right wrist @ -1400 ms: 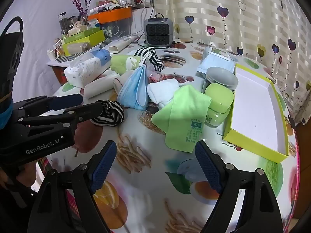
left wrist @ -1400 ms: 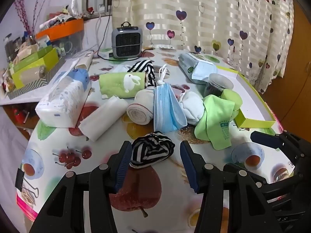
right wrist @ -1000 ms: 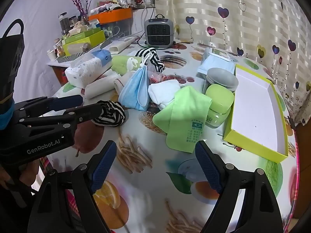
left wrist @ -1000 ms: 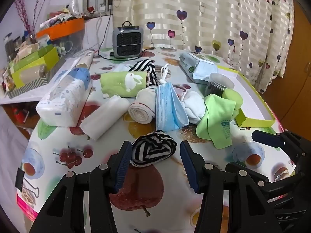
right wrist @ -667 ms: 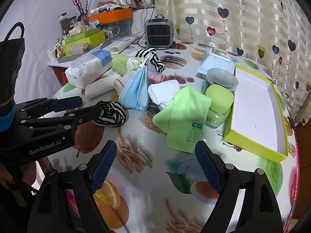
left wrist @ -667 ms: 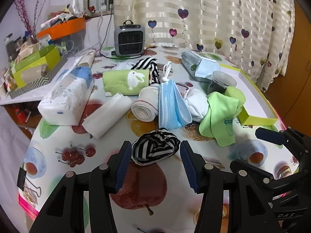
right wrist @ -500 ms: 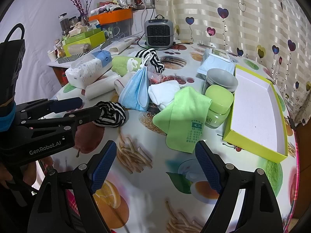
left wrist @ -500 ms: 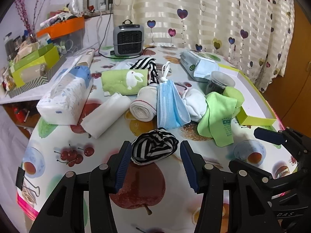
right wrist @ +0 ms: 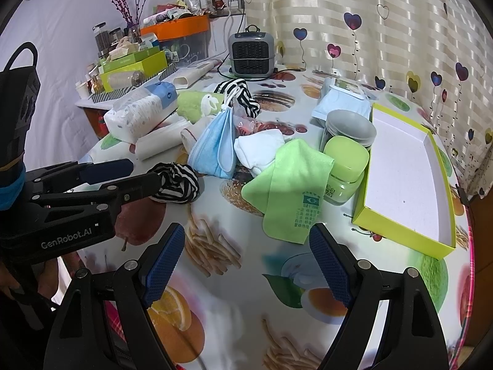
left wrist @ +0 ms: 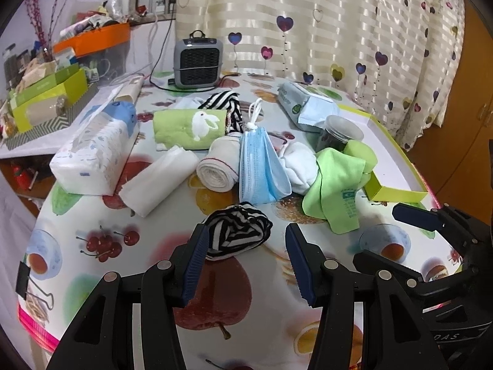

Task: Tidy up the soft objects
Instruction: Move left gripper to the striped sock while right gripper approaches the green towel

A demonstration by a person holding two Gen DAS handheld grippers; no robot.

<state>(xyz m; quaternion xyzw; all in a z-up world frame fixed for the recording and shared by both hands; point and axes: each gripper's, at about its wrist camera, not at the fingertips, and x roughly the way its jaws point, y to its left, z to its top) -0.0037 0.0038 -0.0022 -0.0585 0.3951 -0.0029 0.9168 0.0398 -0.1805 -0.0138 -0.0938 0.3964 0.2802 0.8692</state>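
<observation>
A crumpled black-and-white striped cloth [left wrist: 237, 234] [right wrist: 175, 182] lies on the fruit-print tablecloth, just past my open left gripper [left wrist: 245, 246] [right wrist: 135, 172], partly between its fingertips. Behind it sit a blue face mask [left wrist: 260, 166], a rolled white bandage [left wrist: 218, 171], a white sock [left wrist: 300, 165], a green cloth [left wrist: 334, 191] [right wrist: 289, 185], a green rabbit towel [left wrist: 191, 125] and another striped cloth [left wrist: 228, 101]. My right gripper [right wrist: 246, 259] hovers open over bare table, nearer than the green cloth. An empty yellow-green box lid [right wrist: 403, 182] lies to the right.
A tissue pack [left wrist: 95, 151], a white paper roll [left wrist: 157, 182], a wipes pack [left wrist: 305, 108], a grey-lidded jar [right wrist: 349, 128], a green jar [right wrist: 345, 166] and a small grey heater [left wrist: 197, 60] stand around the pile. A cluttered shelf is far left. The table edge runs near both grippers.
The left gripper has crept slightly forward, so the striped cloth sits closer between its fingertips. The right gripper has barely moved.
</observation>
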